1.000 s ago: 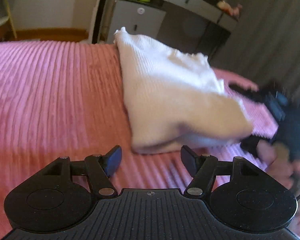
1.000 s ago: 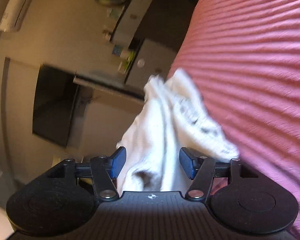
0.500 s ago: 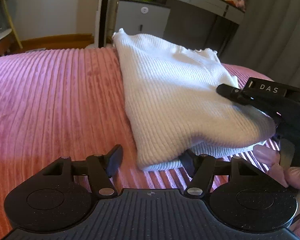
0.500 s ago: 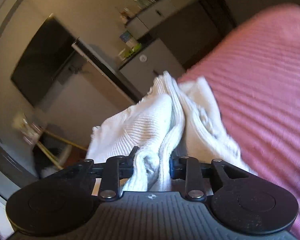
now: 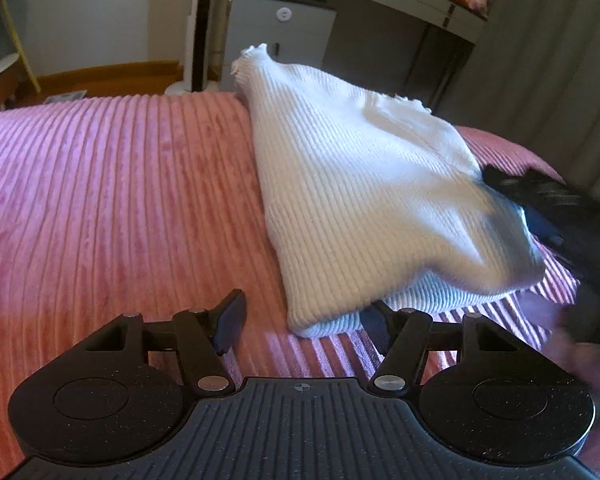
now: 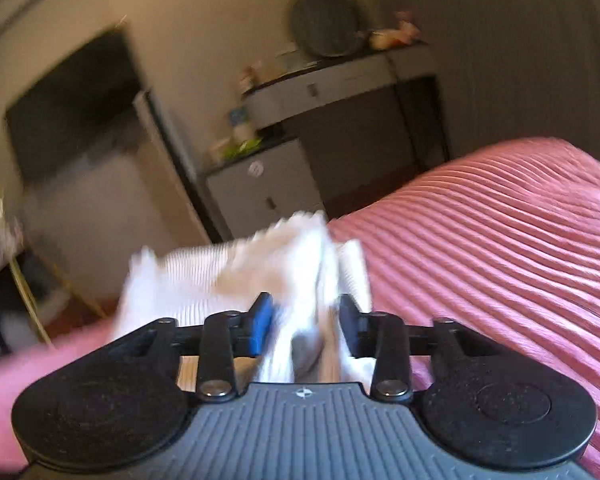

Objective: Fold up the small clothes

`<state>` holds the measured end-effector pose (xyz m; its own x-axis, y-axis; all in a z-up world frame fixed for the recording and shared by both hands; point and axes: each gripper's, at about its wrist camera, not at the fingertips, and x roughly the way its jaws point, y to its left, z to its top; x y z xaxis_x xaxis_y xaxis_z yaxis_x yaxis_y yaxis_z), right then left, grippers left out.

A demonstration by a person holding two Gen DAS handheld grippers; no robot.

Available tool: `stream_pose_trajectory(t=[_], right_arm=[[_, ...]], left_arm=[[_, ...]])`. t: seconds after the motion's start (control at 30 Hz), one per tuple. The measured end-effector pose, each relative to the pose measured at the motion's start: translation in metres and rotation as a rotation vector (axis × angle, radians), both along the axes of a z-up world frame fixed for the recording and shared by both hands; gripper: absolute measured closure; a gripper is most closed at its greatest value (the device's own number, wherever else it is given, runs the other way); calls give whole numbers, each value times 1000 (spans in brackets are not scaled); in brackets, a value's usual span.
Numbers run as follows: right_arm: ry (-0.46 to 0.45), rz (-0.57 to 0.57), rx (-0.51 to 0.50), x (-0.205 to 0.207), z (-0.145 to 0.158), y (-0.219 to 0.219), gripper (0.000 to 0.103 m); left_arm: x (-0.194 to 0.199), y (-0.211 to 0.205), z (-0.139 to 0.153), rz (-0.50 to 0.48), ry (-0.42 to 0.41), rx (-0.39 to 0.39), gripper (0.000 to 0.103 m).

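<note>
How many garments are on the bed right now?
1: a white knit garment lies folded on the pink bedspread, its right edge between the right hand-held gripper fingers. Nothing else shows; something beneath could be hidden.
</note>
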<state>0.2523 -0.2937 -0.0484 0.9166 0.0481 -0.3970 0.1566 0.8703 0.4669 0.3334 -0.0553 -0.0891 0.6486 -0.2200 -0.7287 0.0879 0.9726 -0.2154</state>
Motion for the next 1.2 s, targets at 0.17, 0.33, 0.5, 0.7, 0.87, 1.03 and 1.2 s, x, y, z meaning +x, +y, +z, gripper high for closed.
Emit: stream_pose_trajectory(t=[0.17, 0.33, 0.5, 0.7, 0.87, 1.03, 1.2], right_arm=[[173, 27, 281, -24, -12, -30, 49], [252, 67, 374, -37, -3, -28, 50], [203, 97, 449, -29, -11, -26, 50], [149, 102, 574, -16, -44, -23, 85], [74, 69, 464, -21, -25, -26, 90], [165, 60, 304, -11, -27, -22, 89], [195, 80, 277, -9, -24, -30, 78]], left_arm=[[1, 0, 4, 34, 17, -47, 38], [-3, 2, 9, 69, 26, -69, 40], [-8, -1, 14, 63, 13, -37, 40], [-7, -6, 15, 31, -2, 10, 41], [-2, 0, 12, 22, 9, -3, 46], [8, 6, 2, 11, 51, -3, 45], [3, 23, 5, -58, 82, -56, 39]])
